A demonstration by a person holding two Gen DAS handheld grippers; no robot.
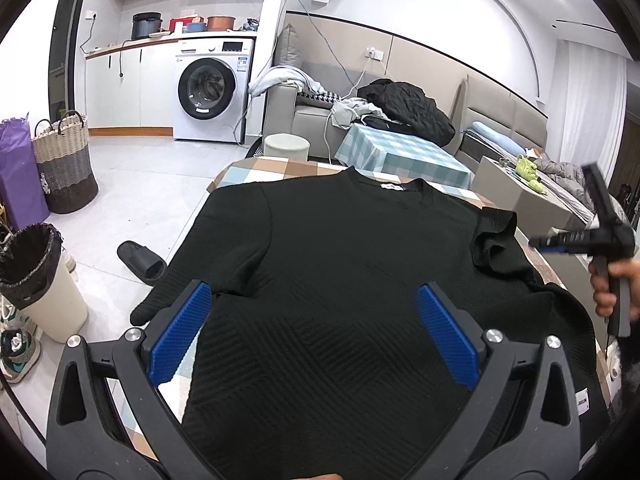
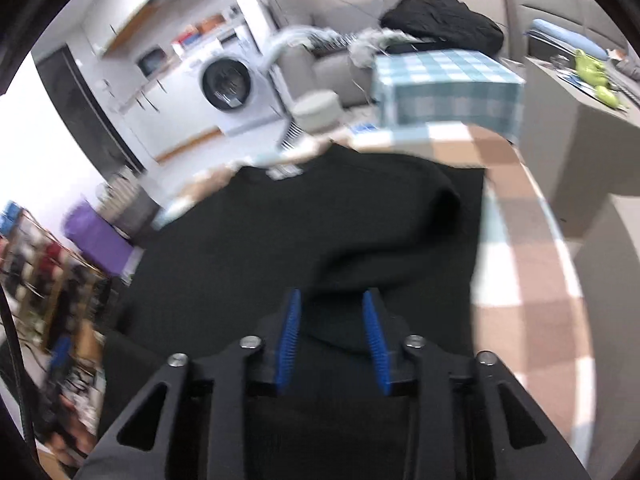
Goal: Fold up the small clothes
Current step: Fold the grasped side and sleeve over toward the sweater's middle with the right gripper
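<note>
My left gripper (image 1: 314, 336) gapes, empty, over black top (image 1: 340, 264), collar away; right gripper (image 2: 332, 344) nearer the bunched sleeve (image 2: 360, 264), grip unclear.

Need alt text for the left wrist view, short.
A black sweater lies spread on a checkered tablecloth, with the left tool wide open over its lower part. The right tool sits at the right edge, beside the sweater's bunched sleeve. A washing machine stands behind.
</note>
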